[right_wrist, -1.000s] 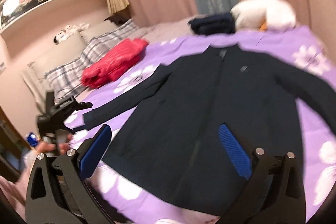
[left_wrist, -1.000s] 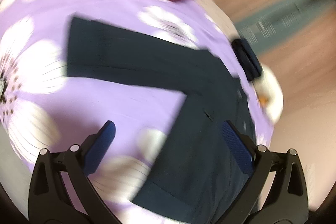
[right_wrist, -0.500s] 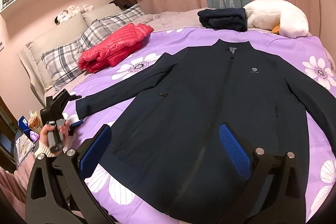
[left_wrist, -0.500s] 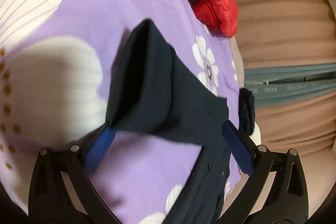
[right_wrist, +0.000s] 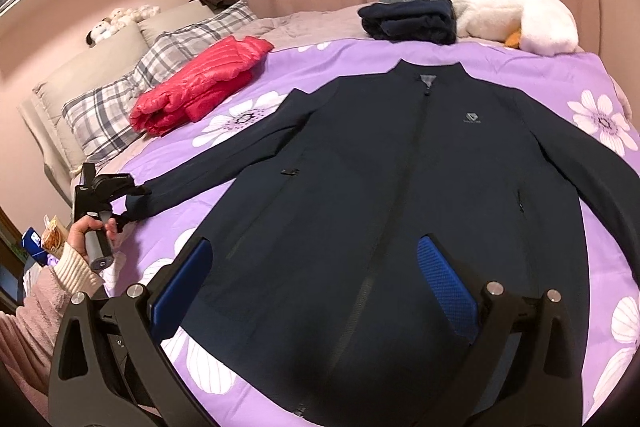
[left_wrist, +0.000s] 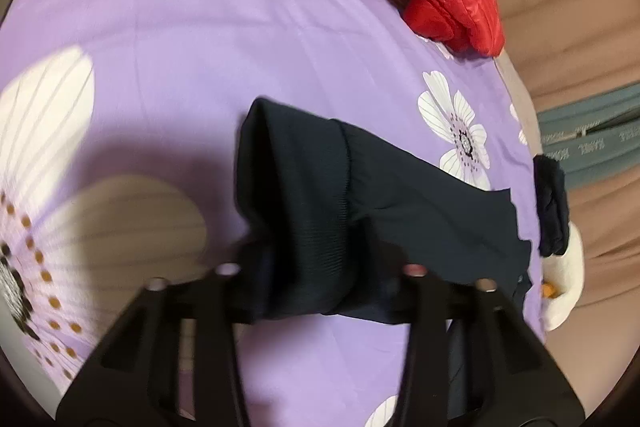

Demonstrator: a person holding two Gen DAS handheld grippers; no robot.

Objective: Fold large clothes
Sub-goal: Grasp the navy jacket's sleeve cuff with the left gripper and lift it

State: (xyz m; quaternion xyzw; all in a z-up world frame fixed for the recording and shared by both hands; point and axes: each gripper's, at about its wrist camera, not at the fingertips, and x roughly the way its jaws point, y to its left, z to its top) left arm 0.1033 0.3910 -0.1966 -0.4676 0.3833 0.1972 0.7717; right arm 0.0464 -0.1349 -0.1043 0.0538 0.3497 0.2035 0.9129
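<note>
A dark navy zip jacket (right_wrist: 400, 195) lies flat, front up, on the purple flowered bedspread (right_wrist: 344, 63), sleeves spread out. My left gripper (left_wrist: 316, 267) is shut on the ribbed cuff of the jacket's left-hand sleeve (left_wrist: 304, 195); the cuff hides the fingertips. In the right wrist view the left gripper (right_wrist: 120, 203) sits at that sleeve end at the bed's left edge. My right gripper (right_wrist: 316, 283) is open and empty, hovering above the jacket's hem with its blue pads (right_wrist: 448, 291) on either side of the zip.
A folded red puffer jacket (right_wrist: 200, 87) lies by plaid pillows (right_wrist: 116, 107) at the bed's head. A folded dark garment (right_wrist: 408, 21) and a white plush toy (right_wrist: 520, 19) sit at the far edge. Curtains and shelves stand behind.
My left gripper has closed on the sleeve cuff, which lay between its open jaws half a second ago. My right gripper has stayed open over the hem, barely moving.
</note>
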